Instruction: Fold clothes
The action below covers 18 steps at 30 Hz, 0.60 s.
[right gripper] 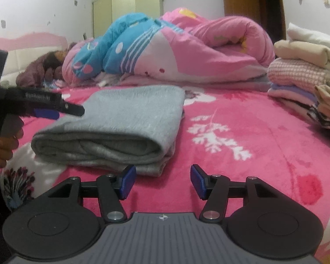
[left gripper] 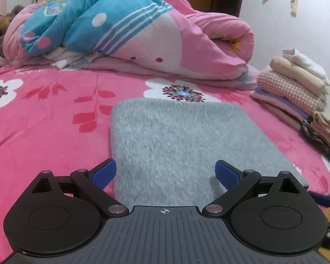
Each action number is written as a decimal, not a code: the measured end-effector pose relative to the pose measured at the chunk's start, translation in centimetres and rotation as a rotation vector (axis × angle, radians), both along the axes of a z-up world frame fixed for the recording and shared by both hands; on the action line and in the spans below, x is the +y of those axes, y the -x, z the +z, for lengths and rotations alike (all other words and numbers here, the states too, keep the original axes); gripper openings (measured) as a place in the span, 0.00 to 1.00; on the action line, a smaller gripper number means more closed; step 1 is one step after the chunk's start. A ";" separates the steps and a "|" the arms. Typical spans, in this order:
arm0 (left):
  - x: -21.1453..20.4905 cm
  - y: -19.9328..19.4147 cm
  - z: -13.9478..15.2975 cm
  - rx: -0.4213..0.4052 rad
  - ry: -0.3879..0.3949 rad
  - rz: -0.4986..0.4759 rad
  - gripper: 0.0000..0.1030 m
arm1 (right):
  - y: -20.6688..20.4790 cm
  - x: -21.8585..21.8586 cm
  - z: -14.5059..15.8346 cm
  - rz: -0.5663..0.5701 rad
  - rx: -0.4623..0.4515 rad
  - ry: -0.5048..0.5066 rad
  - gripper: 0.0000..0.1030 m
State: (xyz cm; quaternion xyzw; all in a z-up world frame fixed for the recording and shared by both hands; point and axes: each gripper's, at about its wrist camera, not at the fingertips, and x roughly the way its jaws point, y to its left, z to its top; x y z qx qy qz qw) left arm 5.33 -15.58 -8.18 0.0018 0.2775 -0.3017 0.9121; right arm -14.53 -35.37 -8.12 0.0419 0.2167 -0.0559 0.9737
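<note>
Now both grippers released: left gripper (left gripper: 165, 172) spread over the folded grey garment (left gripper: 176, 136), right gripper (right gripper: 162, 181) just beside it.

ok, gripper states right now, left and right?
Left gripper: open wide, above the folded grey sweater, holding nothing.
Right gripper: open, empty, over the pink bedspread beside the sweater.

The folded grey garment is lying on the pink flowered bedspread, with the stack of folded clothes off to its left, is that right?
Not quite. The stack of folded clothes sits to the right of the folded grey garment, not its left; both wrist views show this. The garment does lie on the pink flowered bedspread.
</note>
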 end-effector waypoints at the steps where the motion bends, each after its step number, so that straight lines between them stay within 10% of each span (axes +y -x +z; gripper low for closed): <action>1: -0.2 0.1 -0.1 -0.010 -0.010 -0.004 0.94 | 0.1 -0.1 0.1 0.007 -0.015 0.000 0.56; 11: -1.3 2.7 0.5 -0.219 -0.080 -0.070 0.95 | -1.4 1.6 -1.5 0.061 -0.068 0.084 0.56; 18: -3.5 6.4 0.8 -0.392 -0.209 -0.314 0.94 | -1.7 1.1 -1.4 0.018 -0.129 0.010 0.56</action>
